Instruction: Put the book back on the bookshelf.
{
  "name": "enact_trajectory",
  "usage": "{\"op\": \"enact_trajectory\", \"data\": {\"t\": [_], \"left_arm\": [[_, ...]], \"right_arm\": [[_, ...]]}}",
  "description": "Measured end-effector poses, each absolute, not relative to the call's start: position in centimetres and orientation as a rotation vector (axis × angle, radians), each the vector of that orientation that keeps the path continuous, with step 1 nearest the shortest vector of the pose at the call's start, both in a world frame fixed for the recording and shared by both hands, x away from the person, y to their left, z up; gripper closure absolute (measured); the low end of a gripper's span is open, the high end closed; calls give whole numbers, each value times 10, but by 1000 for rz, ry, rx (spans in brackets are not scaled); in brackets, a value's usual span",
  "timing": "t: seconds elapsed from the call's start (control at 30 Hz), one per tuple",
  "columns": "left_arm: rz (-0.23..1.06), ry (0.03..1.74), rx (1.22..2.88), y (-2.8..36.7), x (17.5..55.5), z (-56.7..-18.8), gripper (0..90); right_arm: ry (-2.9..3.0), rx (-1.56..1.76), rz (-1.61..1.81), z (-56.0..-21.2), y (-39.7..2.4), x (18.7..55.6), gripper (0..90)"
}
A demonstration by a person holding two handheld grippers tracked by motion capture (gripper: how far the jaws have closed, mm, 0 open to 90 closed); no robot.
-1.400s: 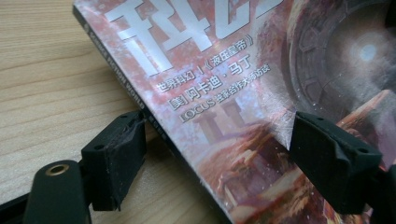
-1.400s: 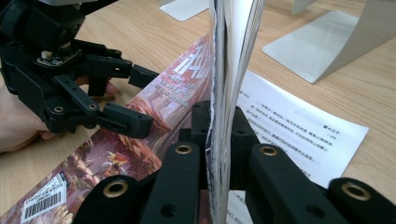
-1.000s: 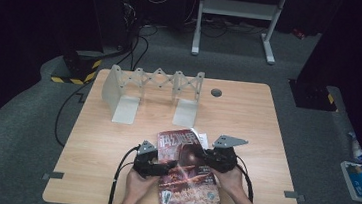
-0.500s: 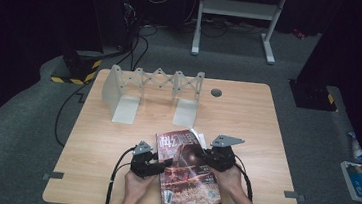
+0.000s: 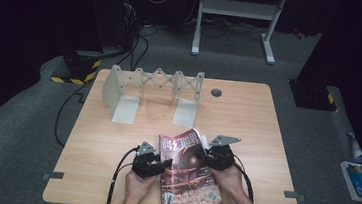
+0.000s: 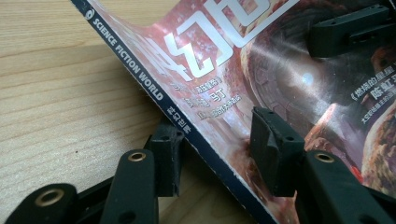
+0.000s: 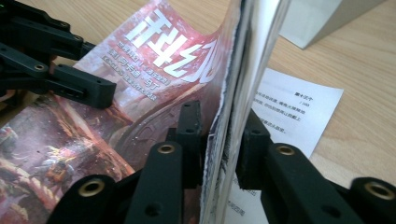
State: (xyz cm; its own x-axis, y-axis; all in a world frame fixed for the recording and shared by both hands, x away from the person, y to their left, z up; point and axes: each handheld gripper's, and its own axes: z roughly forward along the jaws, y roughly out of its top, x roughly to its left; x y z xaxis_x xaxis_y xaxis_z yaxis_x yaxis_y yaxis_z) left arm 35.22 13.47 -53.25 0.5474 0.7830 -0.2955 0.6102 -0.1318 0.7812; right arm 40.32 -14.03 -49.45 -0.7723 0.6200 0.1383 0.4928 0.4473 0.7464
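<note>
We have the magazine [image 5: 189, 175] at the near edge of the wooden surface [image 5: 247, 118], between our two hands, its glossy red cover facing up and its far end curling off the wood. The left tool [image 5: 160, 164] has just been closing and now straddles the spine edge — in the left gripper view one pad [image 6: 167, 156] sits under the spine against the wood and the other [image 6: 273, 149] rests on the cover, though a gap shows, so we would not call it a firm pinch yet. The right tool [image 5: 207, 157] has just been opening; in the right gripper view its jaws stand on either side of the raised page block [image 7: 236, 107], close to it but, as far as we can tell, no longer squeezing. A loose printed sheet [image 7: 292, 109] lies on the wood beyond that edge. We judge the work to be early: the magazine is gathered and partly lifted, and the grip seems to be passing from right to left — standing it in the grey folding rack [image 5: 153, 87] at the far side, if that is the aim, is not yet done, and the rack's bays hold nothing. Around the surface lies grey carpet, with black cables [image 5: 139, 47] and a white metal frame [image 5: 237, 17] behind in a dark room, and a blue packet [image 5: 360, 177] on the floor to the right
</note>
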Motion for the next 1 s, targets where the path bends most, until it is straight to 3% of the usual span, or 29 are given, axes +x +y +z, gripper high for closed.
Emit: {"op": "enact_trajectory", "data": {"t": [0.47,0.6,0.77,0.8,0.83,1.0], "left_arm": [[229,1146,1836,134,352,-532,563],[229,1148,1836,134,352,-532,563],[231,1149,1836,134,352,-533,560],[231,1149,1836,134,352,-533,558],[231,1150,1836,134,352,-533,557],[232,1147,1835,134,352,-533,556]], "right_arm": [[2489,1122,1125,-501,-157,403,510],[2440,1162,1142,-501,-174,398,543],[2376,1197,1184,-501,-190,393,725],[2376,1197,1184,-501,-190,393,725],[2351,1195,1163,-502,-192,391,790],[2375,1172,1062,-509,-188,392,863]]}}
